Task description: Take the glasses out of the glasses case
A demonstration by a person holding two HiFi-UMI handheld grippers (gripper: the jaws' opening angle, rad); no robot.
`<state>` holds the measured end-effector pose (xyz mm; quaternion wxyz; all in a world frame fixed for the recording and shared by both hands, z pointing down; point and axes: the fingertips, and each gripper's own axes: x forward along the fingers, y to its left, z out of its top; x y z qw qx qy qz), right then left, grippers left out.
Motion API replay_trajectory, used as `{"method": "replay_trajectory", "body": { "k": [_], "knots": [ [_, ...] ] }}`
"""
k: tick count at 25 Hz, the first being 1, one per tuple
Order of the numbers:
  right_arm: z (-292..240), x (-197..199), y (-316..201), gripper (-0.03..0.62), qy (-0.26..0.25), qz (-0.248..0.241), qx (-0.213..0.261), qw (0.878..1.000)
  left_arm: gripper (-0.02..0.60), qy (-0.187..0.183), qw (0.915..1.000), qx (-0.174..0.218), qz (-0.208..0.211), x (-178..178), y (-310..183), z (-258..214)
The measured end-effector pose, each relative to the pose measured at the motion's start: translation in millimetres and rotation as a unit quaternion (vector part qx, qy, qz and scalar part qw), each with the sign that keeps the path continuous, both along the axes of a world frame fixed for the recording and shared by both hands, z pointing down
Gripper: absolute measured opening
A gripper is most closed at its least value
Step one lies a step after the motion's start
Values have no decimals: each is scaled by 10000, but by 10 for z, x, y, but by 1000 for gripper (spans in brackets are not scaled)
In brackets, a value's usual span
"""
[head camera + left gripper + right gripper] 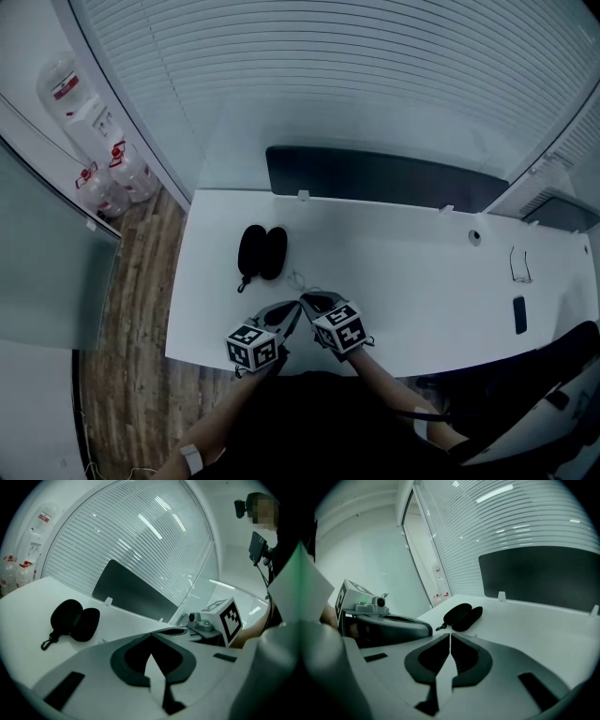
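Note:
The black glasses case [262, 251] lies open on the white desk [403, 281], its two halves side by side with a small clip at the near end; it also shows as the case [75, 619] and the case [462, 616]. A thin wire-like thing [298, 278] lies between the case and my grippers; I cannot tell what it is. My left gripper [292, 309] and right gripper [311, 301] sit close together at the desk's front edge, tips almost touching. The left gripper [151, 639] is shut and empty. The right gripper [450, 634] is shut and empty.
A dark panel [375, 178] stands along the desk's back edge. At the far right lie a pair of glasses [520, 265] and a dark phone [518, 314]. Water bottles [112, 178] stand on the wooden floor at the left. Blinds cover the window behind.

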<state>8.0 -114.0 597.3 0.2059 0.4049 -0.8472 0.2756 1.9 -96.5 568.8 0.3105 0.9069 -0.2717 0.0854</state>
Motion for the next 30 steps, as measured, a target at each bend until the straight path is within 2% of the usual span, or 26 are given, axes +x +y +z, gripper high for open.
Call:
{"method": "replay_trajectory", "body": {
  "k": [5,17,21,30],
  "knots": [
    [-58,-7,175,21,-152,-98,123,9998,6,-25,9997,69,-240,5,197,-52],
    [122,49,1156,21,-364,-790,-200,9960,6,-46,9935,-146,-1132,92,1160,111],
    [174,44,1447,21,-409,-1051,-347,9930,6,-97,9918,-239,-1249,102,1446,152],
    [126,15,1780,21,-515,-1273,-471,9894,6,100,9884,-253,-1496,82,1773,100]
  ]
}}
